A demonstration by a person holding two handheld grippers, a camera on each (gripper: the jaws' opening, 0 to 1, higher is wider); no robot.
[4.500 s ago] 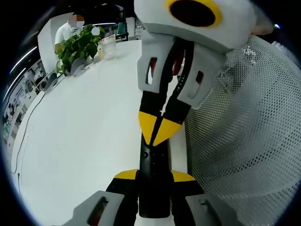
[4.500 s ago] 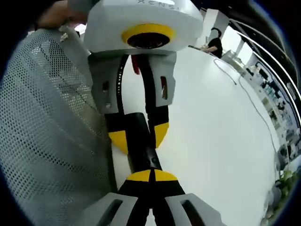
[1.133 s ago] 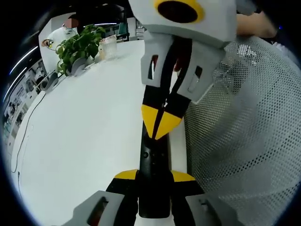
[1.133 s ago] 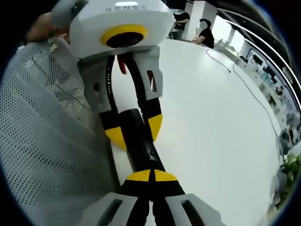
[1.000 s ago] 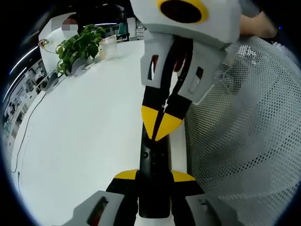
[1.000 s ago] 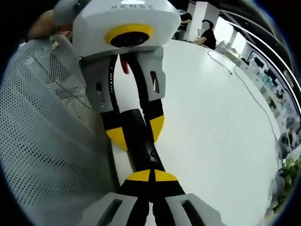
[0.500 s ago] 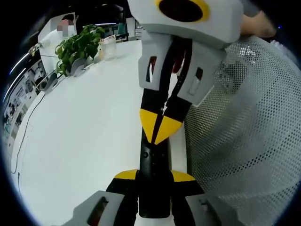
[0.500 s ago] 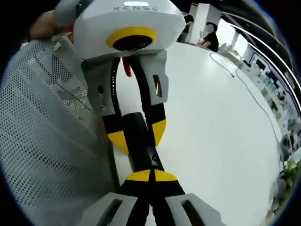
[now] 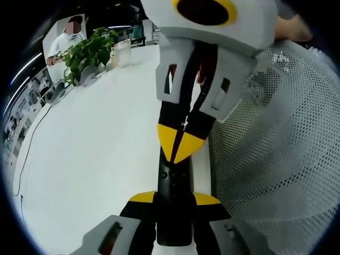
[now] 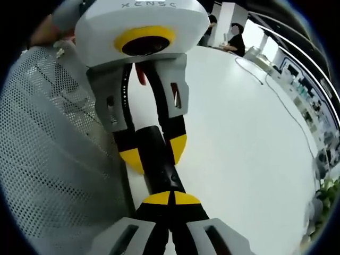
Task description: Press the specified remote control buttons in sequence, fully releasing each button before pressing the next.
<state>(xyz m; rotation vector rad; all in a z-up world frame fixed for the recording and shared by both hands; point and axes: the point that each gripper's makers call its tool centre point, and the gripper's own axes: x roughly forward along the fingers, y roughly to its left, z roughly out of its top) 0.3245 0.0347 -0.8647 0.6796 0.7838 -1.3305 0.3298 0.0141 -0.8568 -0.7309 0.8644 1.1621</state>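
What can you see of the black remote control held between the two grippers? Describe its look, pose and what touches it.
The remote control is a slim, glossy black bar, probably plastic, with a small round button on its top face. The left gripper, its yellow-tipped jaws apart, clamps one end. The right gripper, jaws shut to a point, rests its tip on the top face. It lies above the white table, beside a grey mesh sleeve.

smooth white table (image 9: 95,138), perforated mesh sleeve (image 9: 276,149)

My two cameras face each other at close range along the black remote (image 9: 173,207), low over the white surface (image 9: 95,159); both views share the remote and surface.
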